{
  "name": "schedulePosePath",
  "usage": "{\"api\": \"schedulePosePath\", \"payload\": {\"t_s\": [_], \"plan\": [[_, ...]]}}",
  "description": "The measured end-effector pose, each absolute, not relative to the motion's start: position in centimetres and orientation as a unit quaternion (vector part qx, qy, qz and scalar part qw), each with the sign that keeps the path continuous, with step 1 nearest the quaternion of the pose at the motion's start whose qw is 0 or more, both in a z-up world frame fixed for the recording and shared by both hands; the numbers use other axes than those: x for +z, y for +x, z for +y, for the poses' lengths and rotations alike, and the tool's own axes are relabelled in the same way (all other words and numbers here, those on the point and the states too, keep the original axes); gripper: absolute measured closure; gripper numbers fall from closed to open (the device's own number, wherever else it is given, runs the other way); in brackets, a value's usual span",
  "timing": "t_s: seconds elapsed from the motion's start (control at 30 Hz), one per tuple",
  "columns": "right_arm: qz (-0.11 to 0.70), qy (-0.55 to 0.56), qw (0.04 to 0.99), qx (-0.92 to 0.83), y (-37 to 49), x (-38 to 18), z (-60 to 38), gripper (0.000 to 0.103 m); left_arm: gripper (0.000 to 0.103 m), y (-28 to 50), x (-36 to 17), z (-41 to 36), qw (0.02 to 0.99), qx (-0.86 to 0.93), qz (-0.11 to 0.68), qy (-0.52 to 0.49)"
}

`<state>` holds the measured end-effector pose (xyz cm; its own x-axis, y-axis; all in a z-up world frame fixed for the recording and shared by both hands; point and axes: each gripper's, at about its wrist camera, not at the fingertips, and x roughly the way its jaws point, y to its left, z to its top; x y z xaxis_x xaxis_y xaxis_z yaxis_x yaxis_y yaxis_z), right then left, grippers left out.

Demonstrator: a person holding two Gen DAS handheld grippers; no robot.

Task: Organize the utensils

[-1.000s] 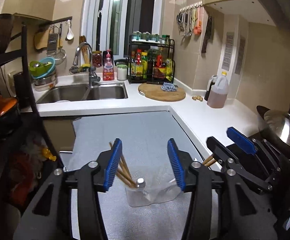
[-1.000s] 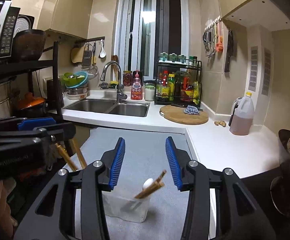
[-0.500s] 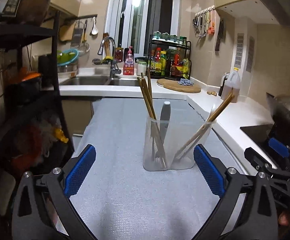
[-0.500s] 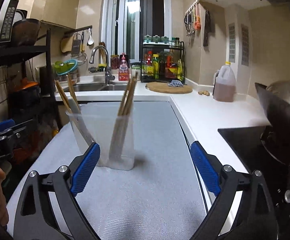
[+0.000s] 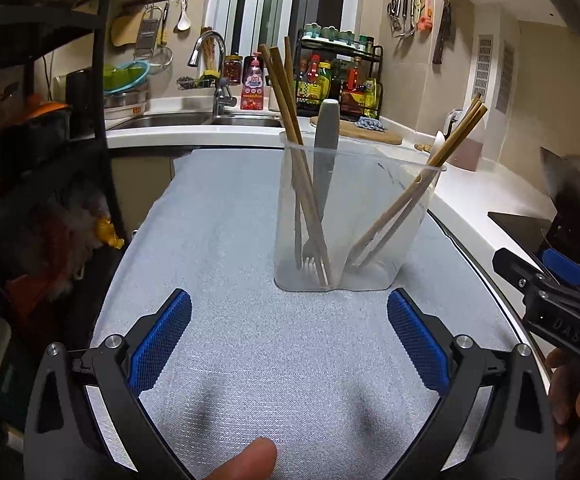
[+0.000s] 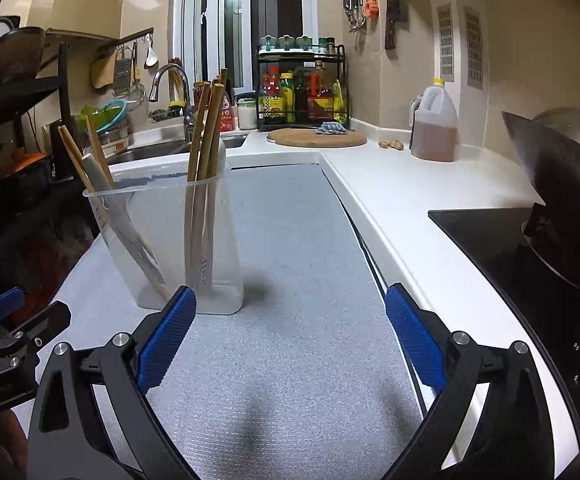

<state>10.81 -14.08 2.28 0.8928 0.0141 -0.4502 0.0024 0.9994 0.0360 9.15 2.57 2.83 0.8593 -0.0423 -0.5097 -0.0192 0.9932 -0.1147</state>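
Note:
A clear plastic holder stands upright on the grey mat. Inside it lean wooden chopsticks on the left, a grey-handled utensil and a fork, with more chopsticks on the right. My left gripper is open just in front of the holder, with nothing between its blue pads. My right gripper has its jaws opening wide over bare mat, empty, and the holder stands just beyond its left finger. Each gripper shows at the edge of the other's view.
A sink and tap lie at the back left. A round cutting board, a spice rack and an oil jug stand on the white counter. A wok sits on the black hob at right. Dark shelving stands to the left.
Both grippers have dropped from above the holder to the mat in front of it, and both have opened wide. The chopsticks now rest in the holder.

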Motion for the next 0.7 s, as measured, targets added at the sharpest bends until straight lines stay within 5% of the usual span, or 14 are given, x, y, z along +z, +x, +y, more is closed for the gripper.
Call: {"api": "schedulePosePath", "payload": {"t_s": [0.7], "plan": [[0.220, 0.004, 0.975, 0.014, 10.2, 2.5, -13.3, 0.008, 0.008, 8.3, 3.8, 3.1, 0.971, 0.013, 0.233, -0.057]]}}
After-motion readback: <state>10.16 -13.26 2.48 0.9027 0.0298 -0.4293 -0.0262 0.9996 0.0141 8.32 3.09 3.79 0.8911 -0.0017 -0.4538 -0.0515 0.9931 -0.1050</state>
